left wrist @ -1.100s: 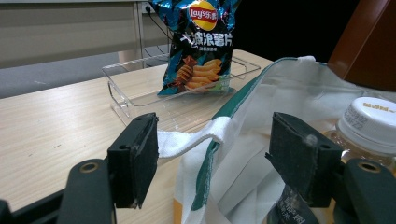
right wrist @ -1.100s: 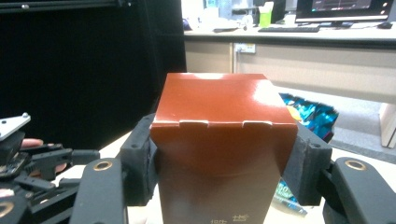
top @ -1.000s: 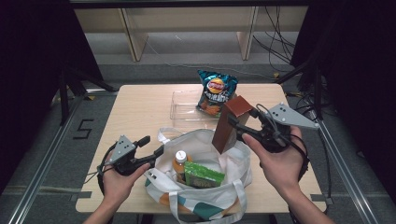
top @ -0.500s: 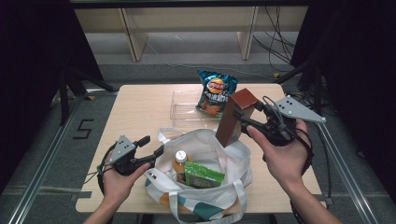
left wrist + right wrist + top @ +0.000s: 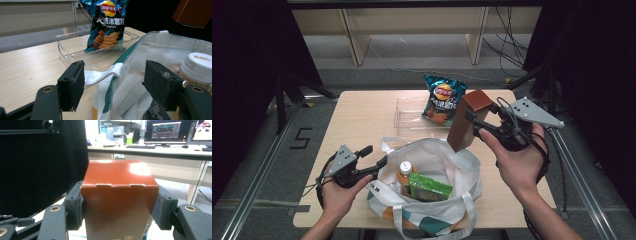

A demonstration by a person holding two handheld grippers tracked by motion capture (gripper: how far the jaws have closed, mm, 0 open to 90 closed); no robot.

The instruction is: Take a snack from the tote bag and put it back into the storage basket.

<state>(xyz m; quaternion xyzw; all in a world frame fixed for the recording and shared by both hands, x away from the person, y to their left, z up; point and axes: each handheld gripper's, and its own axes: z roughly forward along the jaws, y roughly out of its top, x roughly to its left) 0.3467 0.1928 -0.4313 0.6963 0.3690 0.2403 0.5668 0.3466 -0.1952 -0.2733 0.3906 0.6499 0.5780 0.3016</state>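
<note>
R gripper (image 5: pixel 476 126) is clamping the brown box (image 5: pixel 466 120), jaws pressing both side faces near its top; the right gripper view is showing the box (image 5: pixel 119 202) squarely between the pads. Vs 1 s ago the box is sitting higher and further toward the far right, now tilted above the bag's (image 5: pixel 462 165) far rim, not touching it. Looks like unpacking: box is leaving the bag, probably heading for the clear tray (image 5: pixel 409 114) where the chip packet (image 5: pixel 441 98) is standing. L gripper (image 5: pixel 374 157) is waiting wide open, bag strap (image 5: pixel 100 74) lying between its jaws, not gripped. Bottle (image 5: pixel 404 172) and green pack (image 5: pixel 428 186) are remaining inside the bag.
</note>
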